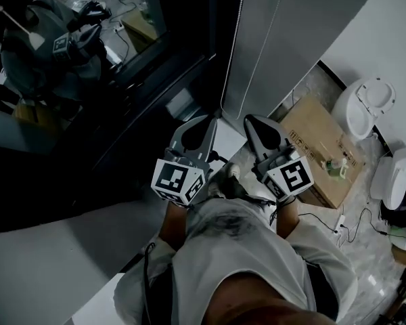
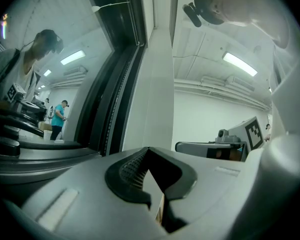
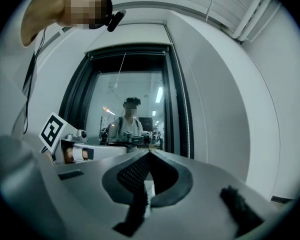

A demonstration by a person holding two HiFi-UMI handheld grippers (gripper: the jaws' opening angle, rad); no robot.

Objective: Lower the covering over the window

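Note:
The dark-framed window [image 1: 88, 80] has bare glass that mirrors me. No covering shows over the pane. A thin bead chain [image 1: 233, 39] hangs down beside the frame; it also shows as a dotted bead chain [image 3: 186, 124] right of the glass. A pull cord [image 3: 121, 69] with a small end piece dangles from the top of the window. My left gripper [image 1: 213, 117] and right gripper [image 1: 249, 119] are held side by side near my body, below the chain's lower end. Both are shut with nothing between the jaws. Neither touches the chain or cord.
A grey wall panel [image 1: 291, 32] stands right of the window. On the floor at right lie a flat cardboard box [image 1: 318, 147], white ceramic fixtures [image 1: 365, 103] and cables with a power strip [image 1: 338, 221]. A low white ledge [image 1: 216, 141] runs under the grippers.

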